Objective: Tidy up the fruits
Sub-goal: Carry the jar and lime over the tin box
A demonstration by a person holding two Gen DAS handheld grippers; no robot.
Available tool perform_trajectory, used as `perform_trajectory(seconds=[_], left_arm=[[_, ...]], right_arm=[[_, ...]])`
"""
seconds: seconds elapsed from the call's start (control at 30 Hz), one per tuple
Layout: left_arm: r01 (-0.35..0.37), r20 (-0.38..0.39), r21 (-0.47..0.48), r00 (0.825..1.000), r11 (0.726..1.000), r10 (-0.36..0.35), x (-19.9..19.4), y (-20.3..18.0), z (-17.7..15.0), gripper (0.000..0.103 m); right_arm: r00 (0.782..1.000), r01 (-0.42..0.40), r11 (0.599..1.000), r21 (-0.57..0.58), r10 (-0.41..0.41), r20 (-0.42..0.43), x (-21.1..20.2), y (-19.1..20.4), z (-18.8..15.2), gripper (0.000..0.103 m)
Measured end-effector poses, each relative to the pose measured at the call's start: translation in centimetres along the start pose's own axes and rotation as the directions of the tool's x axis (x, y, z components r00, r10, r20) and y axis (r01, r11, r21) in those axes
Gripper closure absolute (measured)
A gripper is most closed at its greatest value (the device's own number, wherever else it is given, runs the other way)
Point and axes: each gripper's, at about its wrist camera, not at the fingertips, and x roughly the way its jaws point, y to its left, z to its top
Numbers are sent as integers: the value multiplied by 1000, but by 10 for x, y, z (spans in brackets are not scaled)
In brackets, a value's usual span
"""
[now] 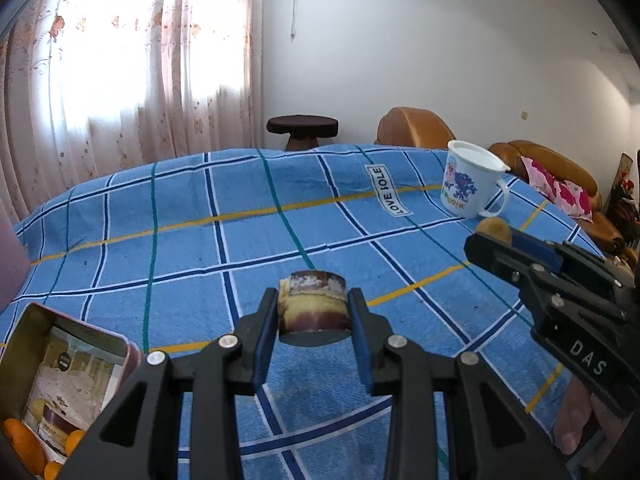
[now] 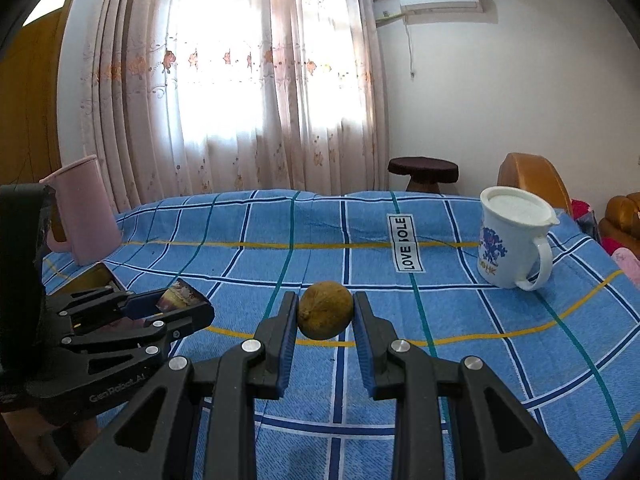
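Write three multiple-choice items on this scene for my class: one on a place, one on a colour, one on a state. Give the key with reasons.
1. Where does the white mug stand?
A. on the blue checked cloth
B. on the dark stool
C. in the tin

2. What colour is the pitcher?
A. green
B. pink
C. black

3. What is the right gripper doing?
A. hanging open
B. clamping the mug
C. clamping a round brown fruit

Key: 1 A, its base rests on the cloth; 2 B, its wall is pale pink; 3 C, both pads press the fruit's sides.
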Motion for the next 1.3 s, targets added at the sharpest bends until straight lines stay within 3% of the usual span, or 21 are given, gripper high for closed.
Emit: perform_trajectory(seconds=[1.0,1.3], left_arm=[[-13,149,-17,989,1000,15,-33,2,-8,67],[-45,220,-2,975,999,44,-49,-3,-13,67]], right_arm=[[993,14,998,-57,-7,121,-21,9,-4,74],[988,9,997,-73,3,157,-34,14,-9,74]])
